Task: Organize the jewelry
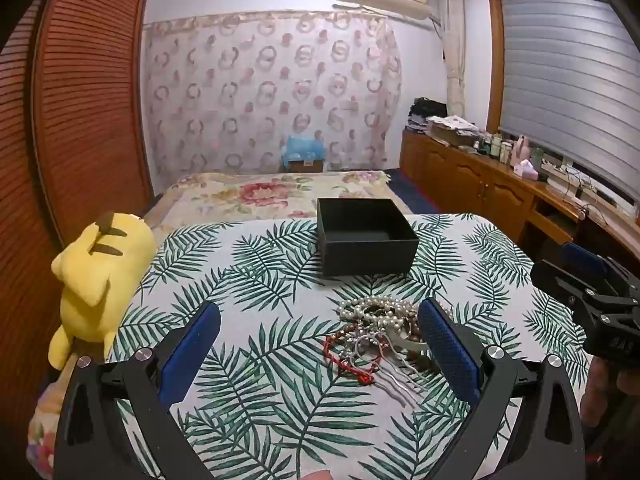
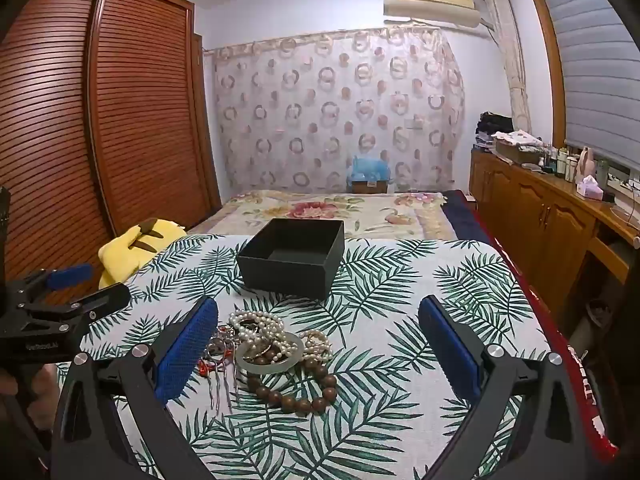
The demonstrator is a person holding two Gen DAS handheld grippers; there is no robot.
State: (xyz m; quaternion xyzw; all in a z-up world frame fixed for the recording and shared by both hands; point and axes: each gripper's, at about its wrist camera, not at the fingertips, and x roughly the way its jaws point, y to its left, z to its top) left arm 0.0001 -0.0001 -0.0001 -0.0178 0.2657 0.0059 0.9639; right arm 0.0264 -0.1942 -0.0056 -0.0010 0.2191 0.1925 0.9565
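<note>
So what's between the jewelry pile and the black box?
Only bare leaf-print cloth separates the jewelry pile from the black box, clearest in the right wrist view.

Open tablecloth flanks jewelry pile (black box behind).

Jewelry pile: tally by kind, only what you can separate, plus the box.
Pearl strands, tangled: cannot count, at least 1
Brown wooden bead bracelet: 1
Pale bangle: 1
Red cord bracelet: 1
Metal hair comb: 1
Black box: 1
Total: at least 6

One box, one plush.
</note>
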